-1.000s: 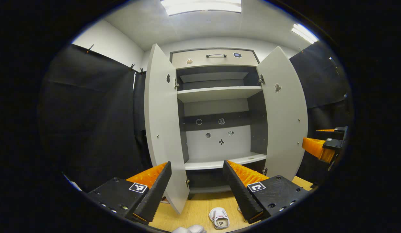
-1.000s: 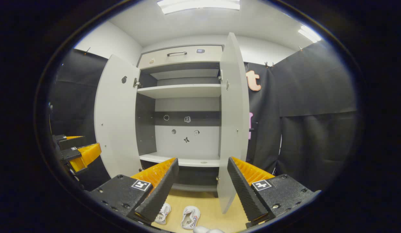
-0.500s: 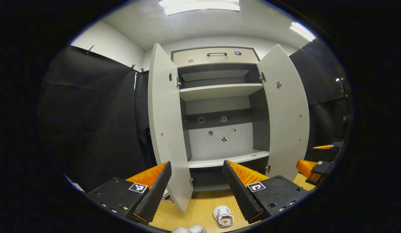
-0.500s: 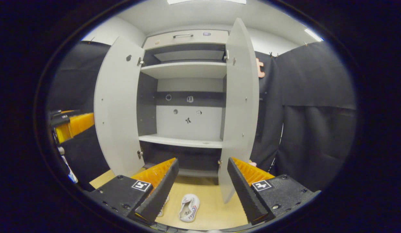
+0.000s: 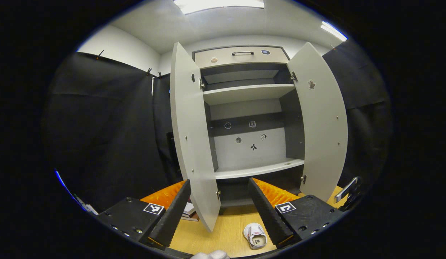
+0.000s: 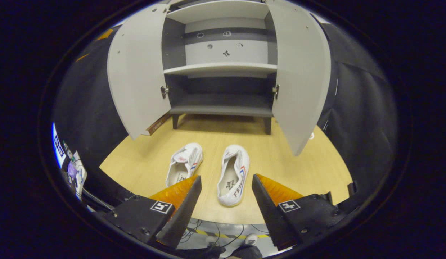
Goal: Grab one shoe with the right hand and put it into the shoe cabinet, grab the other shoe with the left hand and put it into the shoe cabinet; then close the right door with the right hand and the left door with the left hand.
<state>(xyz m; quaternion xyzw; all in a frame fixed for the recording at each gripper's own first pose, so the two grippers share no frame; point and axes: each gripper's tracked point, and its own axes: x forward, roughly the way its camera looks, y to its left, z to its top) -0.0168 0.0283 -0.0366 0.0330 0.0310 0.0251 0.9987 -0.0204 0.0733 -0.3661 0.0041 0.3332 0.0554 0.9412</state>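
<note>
Two white shoes lie side by side on the wooden platform, toes toward the cabinet: the right-hand shoe (image 6: 234,174) and the left-hand shoe (image 6: 184,164). My right gripper (image 6: 224,196) is open, tilted down, just behind and above the right-hand shoe's heel. The shoe cabinet (image 6: 223,68) stands with the left door (image 6: 138,72) and right door (image 6: 300,75) wide open and bare shelves. In the left gripper view my left gripper (image 5: 219,201) is open, level, facing the cabinet (image 5: 251,118); one white shoe (image 5: 255,235) shows low between its fingers.
The wooden platform (image 6: 298,172) ends near me, with cables on the floor below. Books (image 5: 189,210) lie behind the left door (image 5: 192,136). Black cloth walls close in both sides. A top drawer with a handle (image 5: 242,53) sits above the shelves.
My right gripper has pitched down from facing the shelves to looking at the two shoes, and come closer to them. My left gripper drifted slightly; the right gripper left its view.
</note>
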